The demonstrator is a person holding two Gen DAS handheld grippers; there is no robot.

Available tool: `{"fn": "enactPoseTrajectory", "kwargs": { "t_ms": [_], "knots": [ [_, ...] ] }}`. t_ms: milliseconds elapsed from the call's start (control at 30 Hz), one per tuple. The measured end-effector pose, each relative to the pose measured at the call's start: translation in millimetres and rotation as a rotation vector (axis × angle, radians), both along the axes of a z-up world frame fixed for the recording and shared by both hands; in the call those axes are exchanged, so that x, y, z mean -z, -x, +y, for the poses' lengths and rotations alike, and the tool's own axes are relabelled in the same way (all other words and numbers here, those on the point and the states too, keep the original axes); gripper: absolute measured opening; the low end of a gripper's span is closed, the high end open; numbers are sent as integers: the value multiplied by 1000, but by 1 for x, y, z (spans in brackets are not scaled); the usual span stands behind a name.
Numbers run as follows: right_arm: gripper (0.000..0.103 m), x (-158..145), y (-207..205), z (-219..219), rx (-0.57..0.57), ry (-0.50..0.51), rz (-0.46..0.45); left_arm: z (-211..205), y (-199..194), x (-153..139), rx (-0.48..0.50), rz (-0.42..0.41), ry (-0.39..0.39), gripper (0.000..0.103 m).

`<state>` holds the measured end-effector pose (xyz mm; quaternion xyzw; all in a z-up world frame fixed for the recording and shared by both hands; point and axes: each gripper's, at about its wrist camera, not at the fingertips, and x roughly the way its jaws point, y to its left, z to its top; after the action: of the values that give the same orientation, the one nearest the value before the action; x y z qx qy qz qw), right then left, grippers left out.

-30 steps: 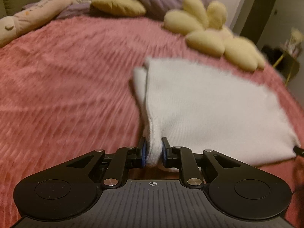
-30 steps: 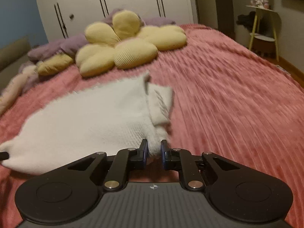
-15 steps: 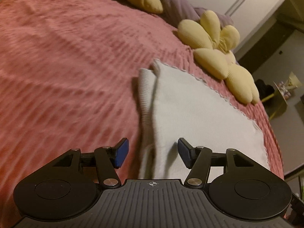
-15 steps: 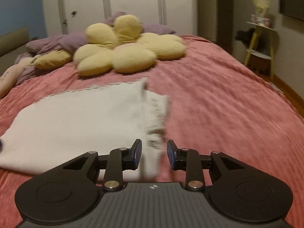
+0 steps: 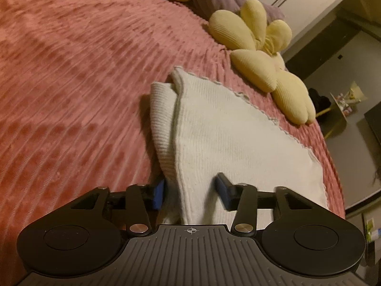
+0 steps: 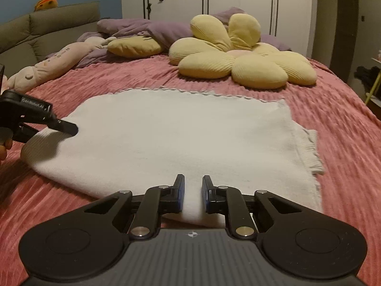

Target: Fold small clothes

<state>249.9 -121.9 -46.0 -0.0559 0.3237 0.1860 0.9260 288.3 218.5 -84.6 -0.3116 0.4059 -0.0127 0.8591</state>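
A white knitted garment [image 6: 181, 138] lies folded flat on the pink bedspread [image 6: 345, 147]; it also shows in the left wrist view [image 5: 228, 138], with a ribbed sleeve [image 5: 162, 124] tucked along its left side. My left gripper [image 5: 191, 193] is open, its blue pads either side of the garment's near corner, not closed on it. It also shows at the left of the right wrist view [image 6: 64, 126], over the garment's left end. My right gripper [image 6: 193, 193] is open a little, its jaws astride the garment's near edge without pinching it.
A yellow flower-shaped cushion [image 6: 238, 54] lies beyond the garment. A purple blanket [image 6: 147, 28], a yellow pillow [image 6: 135, 46] and a pink plush toy [image 6: 52, 64] sit at the bed's head. A green headboard [image 6: 47, 28], white wardrobe doors [image 6: 214, 0] and a small side table [image 5: 343, 100] surround the bed.
Both grippers have opened and let go of the garment, which now lies flat. The right gripper has moved left along the near edge. The left gripper has tilted and stayed at its corner.
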Motion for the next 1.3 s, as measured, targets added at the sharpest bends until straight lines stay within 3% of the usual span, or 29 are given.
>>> {"fn": "enactPoseTrajectory", "kwargs": {
  "t_ms": [67, 133, 167, 200, 267, 333, 433, 533, 733, 833, 967, 1100, 1233, 1300],
  "knots": [
    [15, 5, -1, 5, -10, 15, 14, 2, -2, 4, -4, -5, 40, 65],
    [16, 14, -4, 12, -46, 77, 50, 5, -5, 6, -23, -4, 72, 60],
    [16, 14, -3, 13, -62, 98, 36, 8, -6, 7, -39, 1, 86, 56],
    [16, 12, -3, 14, -73, 112, 35, 11, -7, 7, -55, 10, 96, 42],
    [15, 6, -2, 11, -70, 108, 27, 17, -9, 7, -62, 14, 136, 29],
    [15, 0, 3, 4, -41, 106, -5, 15, -8, -1, -61, 0, 108, 23],
    [15, 2, 8, -7, 26, 159, -39, 5, -10, -19, -23, -25, 24, 22],
    [15, 3, 12, -29, 98, 158, -35, -5, -11, -39, -4, -42, -8, 21],
    [16, -2, 14, -72, 235, 99, -35, -60, -24, -88, 46, -66, -60, 21],
    [16, -4, 13, -85, 275, 75, -40, -102, -35, -98, 91, -78, -69, 21],
    [16, -3, 12, -97, 301, 53, -33, -157, -54, -79, 127, -31, -101, 21],
    [16, -1, 14, -101, 298, 44, -33, -204, -62, -48, 183, 21, -231, 29],
    [16, 4, 12, -102, 307, 52, -23, -229, -58, -38, 269, -20, -341, 52],
    [16, 7, 10, -104, 312, 46, -12, -233, -51, -45, 305, -47, -376, 54]
  ]
}}
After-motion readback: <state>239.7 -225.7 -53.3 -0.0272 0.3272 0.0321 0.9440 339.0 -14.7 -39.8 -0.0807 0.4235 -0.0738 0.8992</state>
